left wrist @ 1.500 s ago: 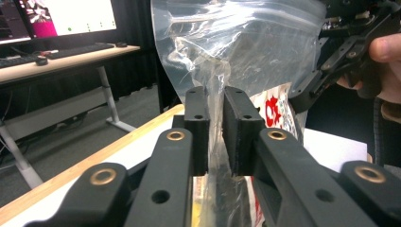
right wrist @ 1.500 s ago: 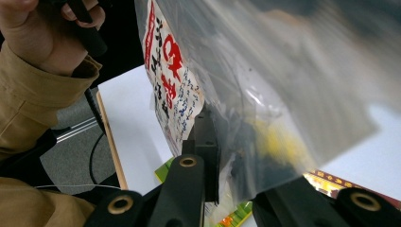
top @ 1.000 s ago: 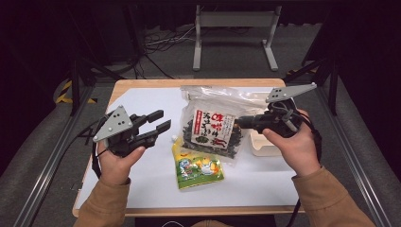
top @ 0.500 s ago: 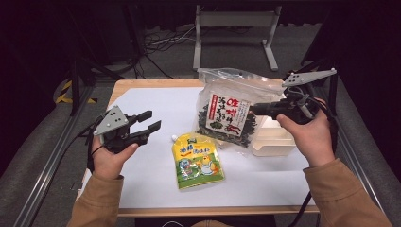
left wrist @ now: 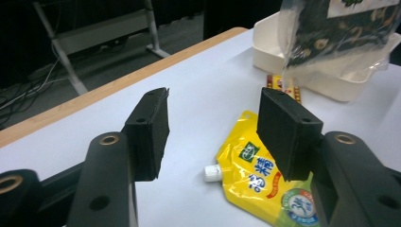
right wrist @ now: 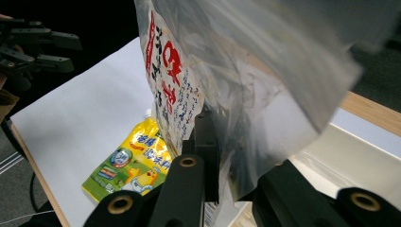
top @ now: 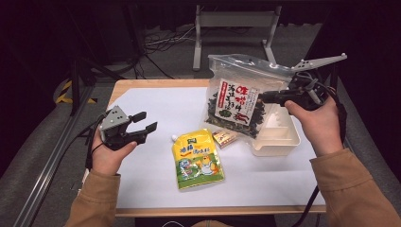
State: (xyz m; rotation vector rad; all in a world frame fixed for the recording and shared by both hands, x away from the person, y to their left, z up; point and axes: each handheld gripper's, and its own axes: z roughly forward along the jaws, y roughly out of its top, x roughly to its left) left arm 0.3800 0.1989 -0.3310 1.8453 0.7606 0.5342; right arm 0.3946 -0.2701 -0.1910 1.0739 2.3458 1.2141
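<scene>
small packet (top: 224, 137): half hidden under the seaweed bag (top: 235, 101); print too small to read
white bin (top: 280, 137): left part covered by the bag
yellow pouch (left wrist: 265, 182): cut off by the bottom edge in the left gripper view
right tongs (right wrist: 222, 156): tips hidden in the bag's blurred plastic

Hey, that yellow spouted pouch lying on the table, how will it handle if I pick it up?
The yellow plastic spouted pouch lies flat and bulges slightly, so it probably flops and sags. Its glossy film likely slips in a claw. It shouldn't roll.
</scene>
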